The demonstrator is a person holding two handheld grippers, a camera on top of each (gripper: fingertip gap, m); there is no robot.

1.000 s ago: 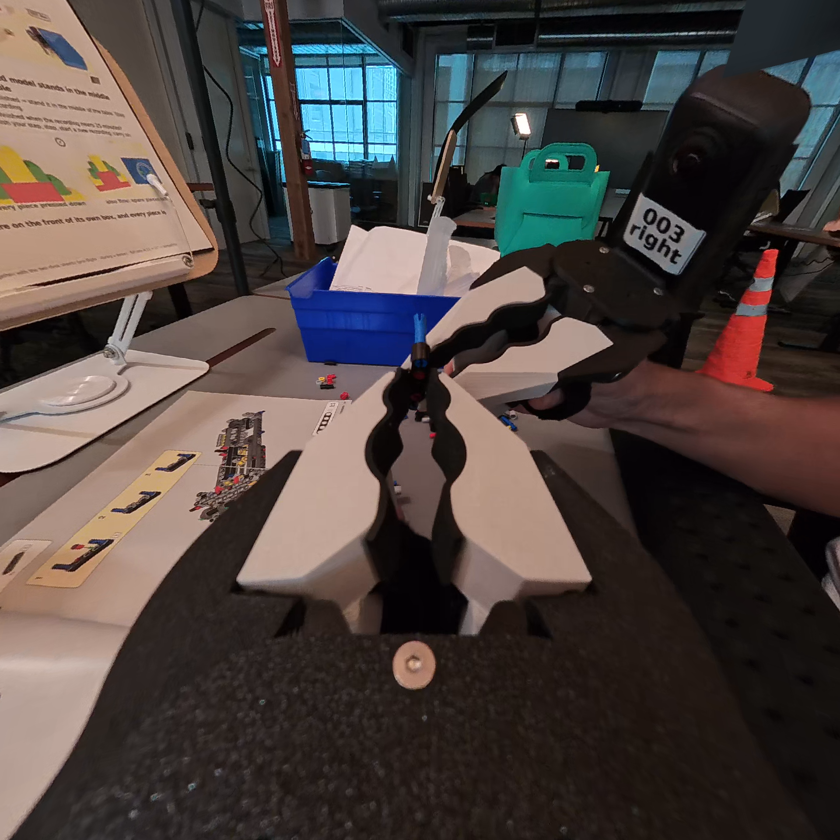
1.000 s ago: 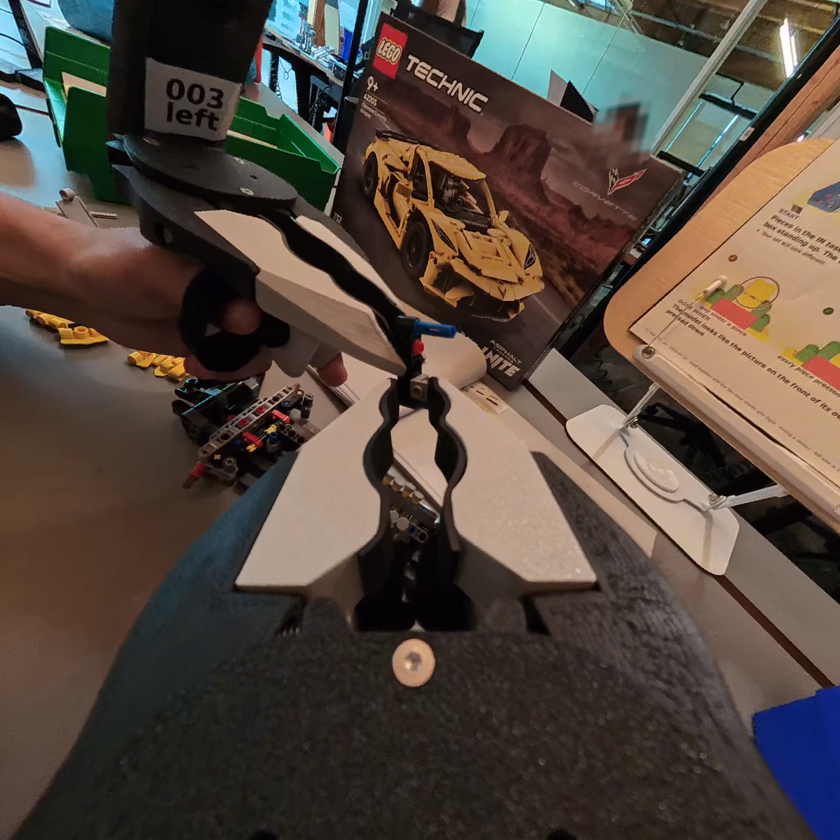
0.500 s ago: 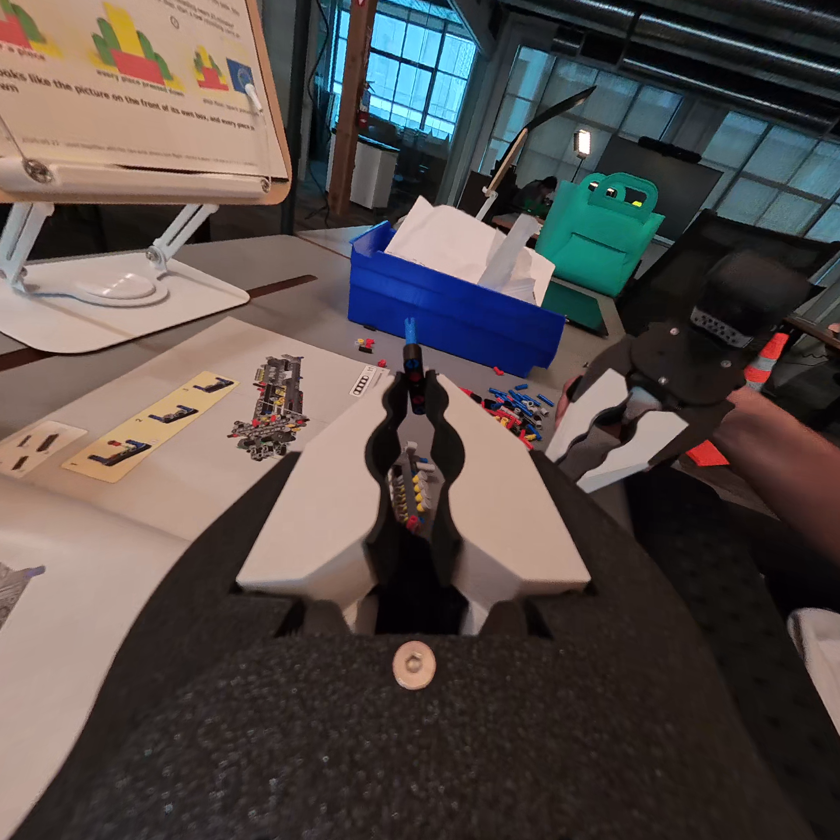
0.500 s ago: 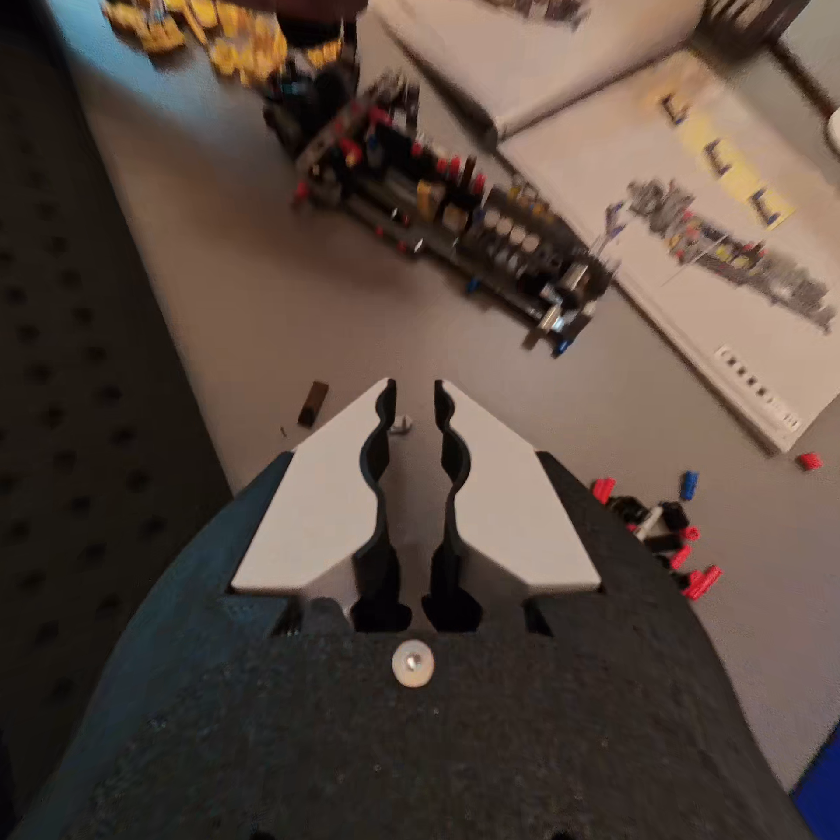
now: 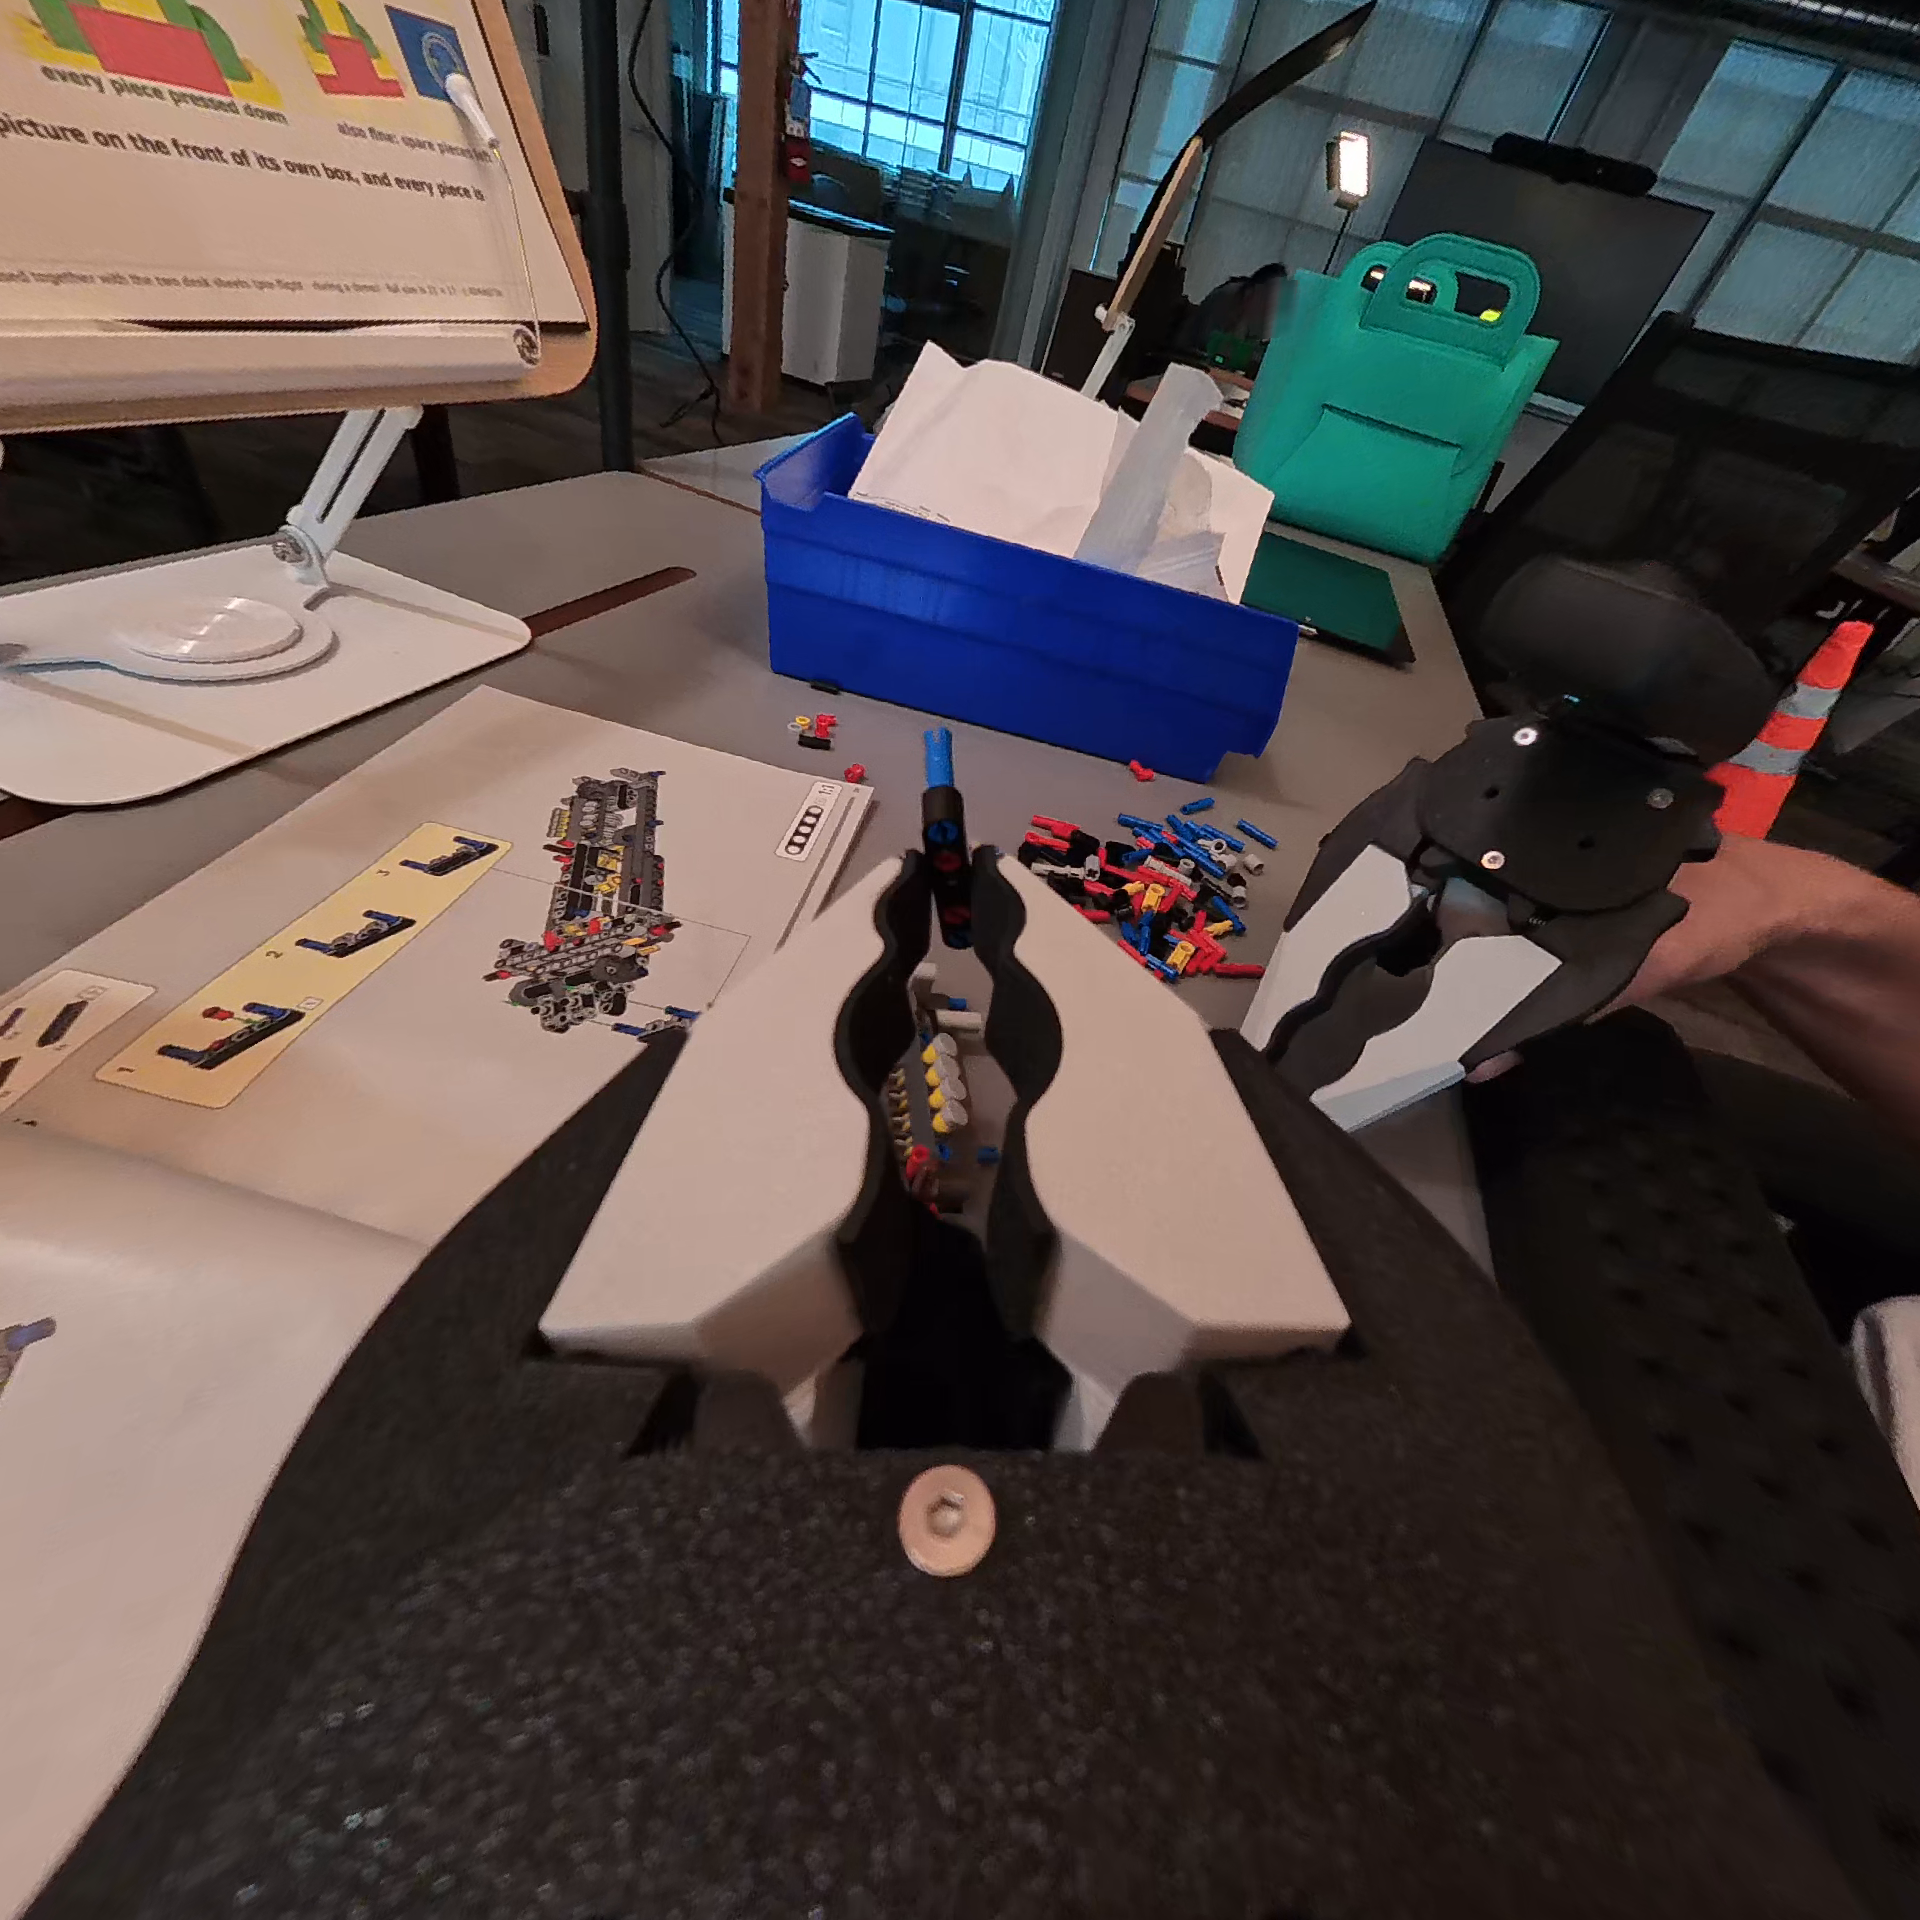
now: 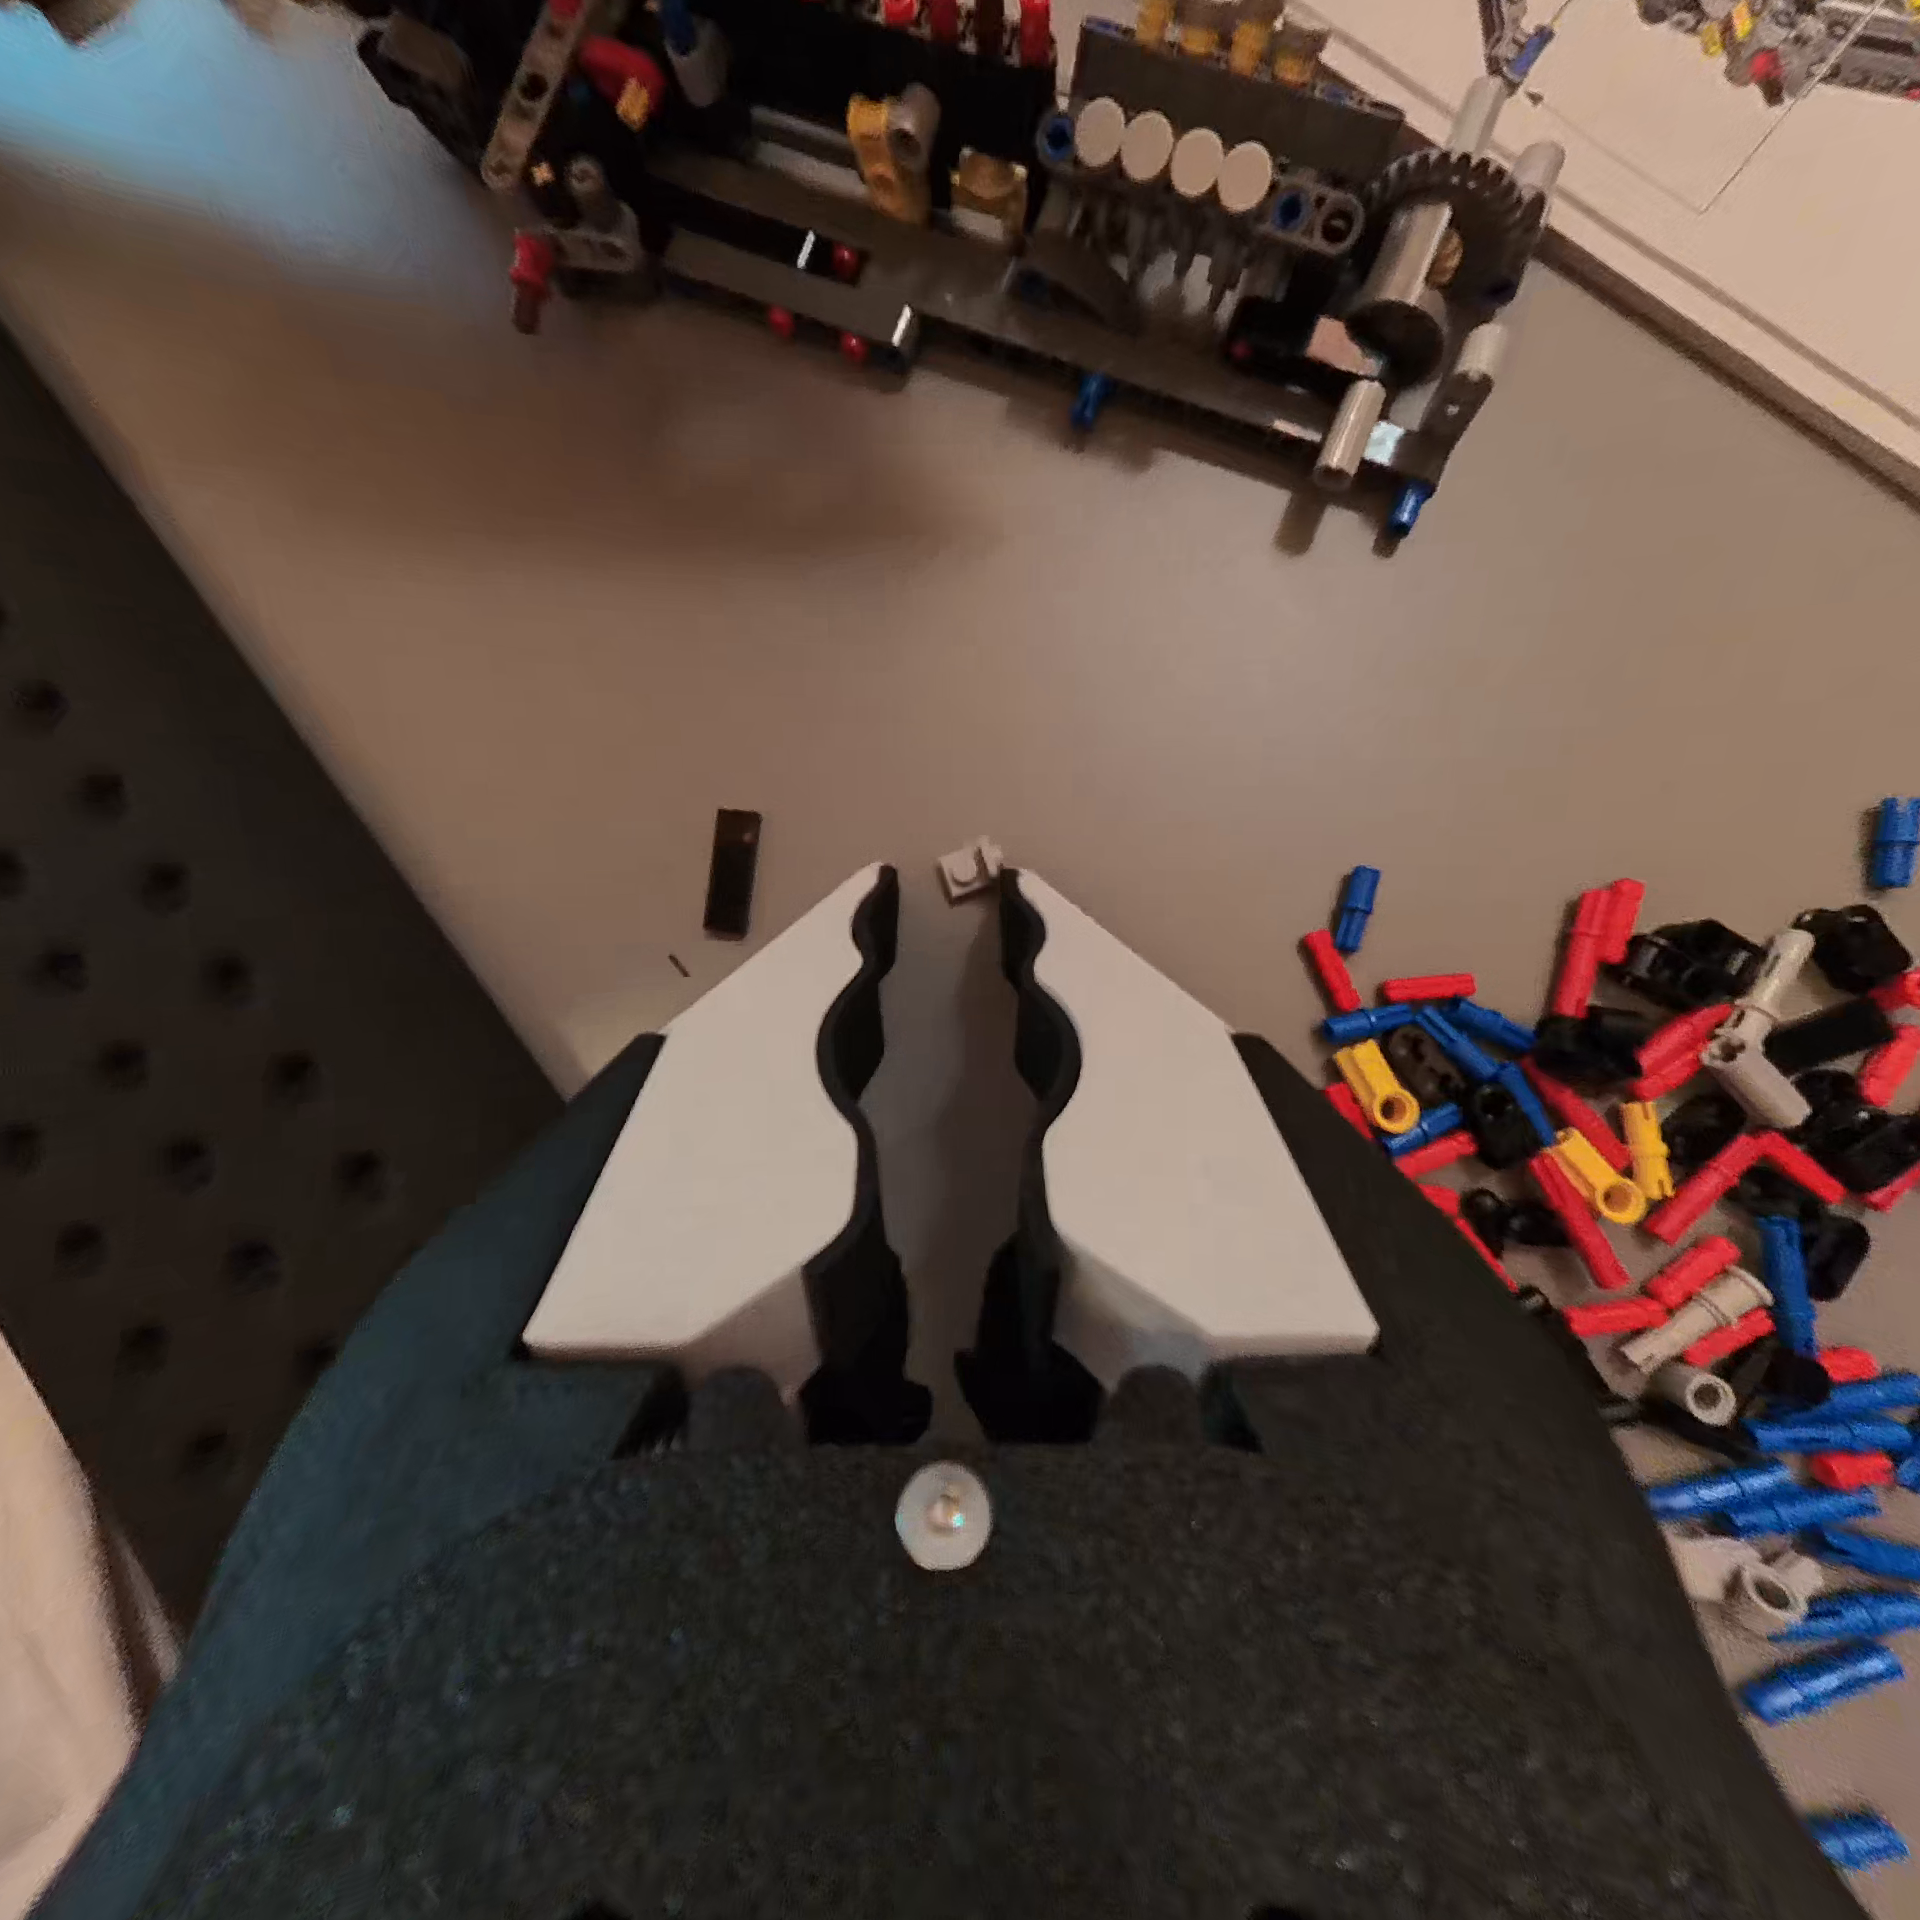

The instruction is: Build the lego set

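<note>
My left gripper [image 5: 948,883] is shut on a short black beam [image 5: 948,878] with a blue pin [image 5: 937,756] sticking out of its top, held above the table. The part-built black chassis [image 6: 1039,208] lies on the grey table; in the left wrist view it shows through the fingers' gap [image 5: 930,1091]. My right gripper [image 6: 943,894] is open and empty, pointing down at the table, with a small grey piece [image 6: 969,871] just off its tips. It also shows open at the right of the left wrist view [image 5: 1382,997].
A pile of loose red, blue, black and yellow pins [image 6: 1662,1143] lies right of the right gripper. A small black piece [image 6: 732,871] lies left of its tips. The open instruction booklet [image 5: 468,935], a blue bin [image 5: 1018,623] and a perforated black mat [image 6: 156,935] surround the work area. Some 20 centimetres of space lies between my two pairs of fingers.
My right gripper has left the beam in the left gripper, swung down to the table and opened, then come closer to the small grey piece. The left gripper still holds the beam.
</note>
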